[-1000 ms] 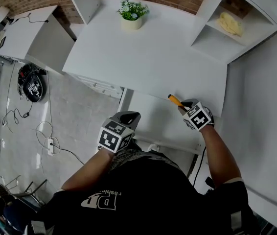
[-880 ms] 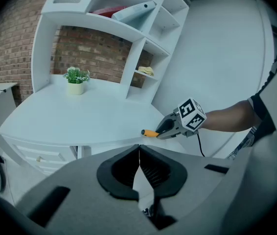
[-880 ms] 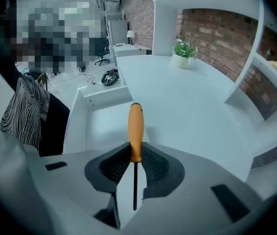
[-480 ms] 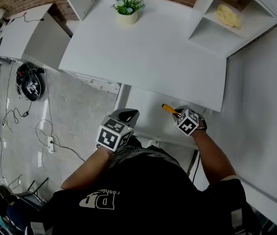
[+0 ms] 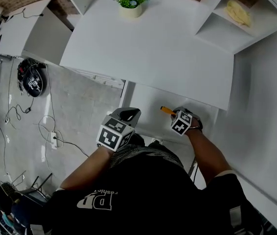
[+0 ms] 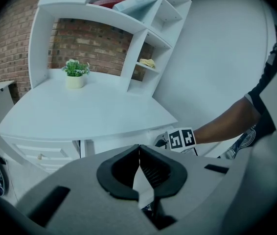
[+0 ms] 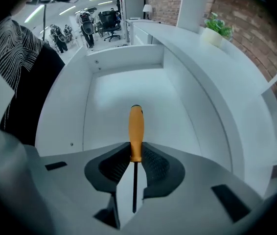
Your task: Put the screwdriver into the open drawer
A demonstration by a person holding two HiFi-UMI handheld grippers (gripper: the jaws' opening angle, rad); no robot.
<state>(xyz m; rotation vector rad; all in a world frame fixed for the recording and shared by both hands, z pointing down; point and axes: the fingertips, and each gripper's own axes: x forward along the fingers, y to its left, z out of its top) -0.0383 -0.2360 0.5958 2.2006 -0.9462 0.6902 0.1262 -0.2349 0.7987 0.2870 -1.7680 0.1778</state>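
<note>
Head view, read left to right.

- **Left tongs** [image 5: 130, 113]: lower centre-left, at the near left corner of the open drawer [image 5: 143, 102]. In the left gripper view they are pressed together at the tips and carry nothing.
- **Open drawer**: centre, pulled out below the white surface [image 5: 153, 48]. In the right gripper view its floor is bare.
- **Screwdriver** [image 5: 167, 111]: centre-right, over the drawer's right half and held off its floor.
- **Right tongs** [image 5: 174, 114]: just right of the screwdriver, pointing steeply down. In the right gripper view they pinch the screwdriver [image 7: 135, 131] at the lower end of its orange handle.

**Step in hand (judged):** carry is done and the tool hangs inside the drawer's outline. It is not yet released.

**Next move (judged):** bring the tool low enough for the handle to meet the drawer floor, tip it towards flat, then spread the right tongs.

**Axis:**
- In the right gripper view the long axis runs straight up the frame. The handle end points away into the drawer and the dark shaft runs back towards the camera.
- In the head view the handle points to the upper left.
</note>
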